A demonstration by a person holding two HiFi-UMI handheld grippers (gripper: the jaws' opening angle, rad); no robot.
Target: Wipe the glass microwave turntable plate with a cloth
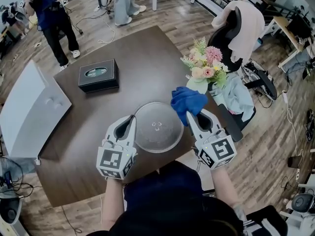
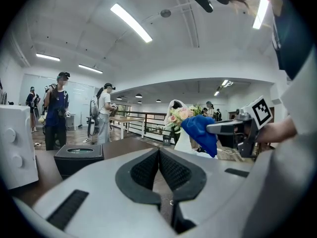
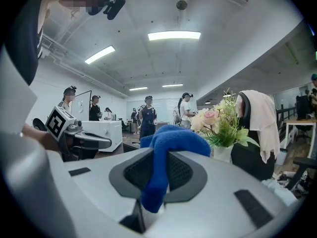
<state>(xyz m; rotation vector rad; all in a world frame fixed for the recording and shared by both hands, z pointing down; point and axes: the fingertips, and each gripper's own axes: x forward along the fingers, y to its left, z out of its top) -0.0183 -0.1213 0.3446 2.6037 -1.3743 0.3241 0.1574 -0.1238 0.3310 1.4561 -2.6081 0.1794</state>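
Glass plate (image 1: 158, 127) between left tool (image 1: 133, 117) and right tool (image 1: 190, 114), right clamping blue cloth (image 1: 188, 100)

Open office-lab: ceiling strip lights (image 3: 174, 35), office chair (image 1: 225, 42), floor cables (image 1: 288, 113).

Black box (image 1: 98, 75), flowers (image 1: 204, 65), perhaps a microwave (image 1: 29, 112)
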